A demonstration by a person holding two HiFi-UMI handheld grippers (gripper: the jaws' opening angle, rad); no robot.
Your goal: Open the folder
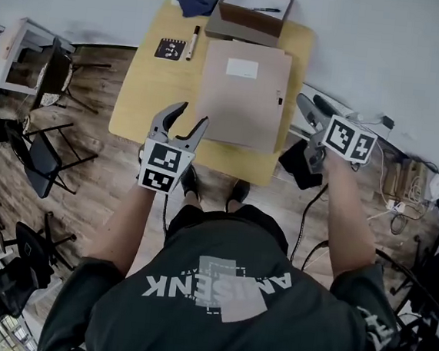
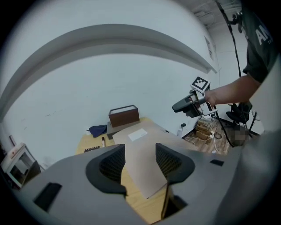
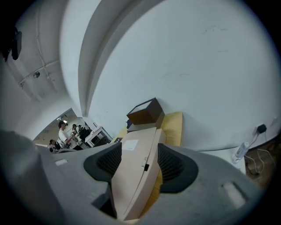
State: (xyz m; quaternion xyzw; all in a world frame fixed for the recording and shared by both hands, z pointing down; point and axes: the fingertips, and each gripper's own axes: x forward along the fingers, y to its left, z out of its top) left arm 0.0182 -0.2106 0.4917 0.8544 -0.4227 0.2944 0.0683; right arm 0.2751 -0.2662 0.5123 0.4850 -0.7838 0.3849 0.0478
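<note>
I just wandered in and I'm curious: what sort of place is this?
Probably an office or lab workroom: a small wooden table holding a folder and marker, black chairs on a wood floor, and loose cables lying about.

Matt card folder (image 1: 243, 94); smooth pale wood table (image 1: 139, 86).
</note>
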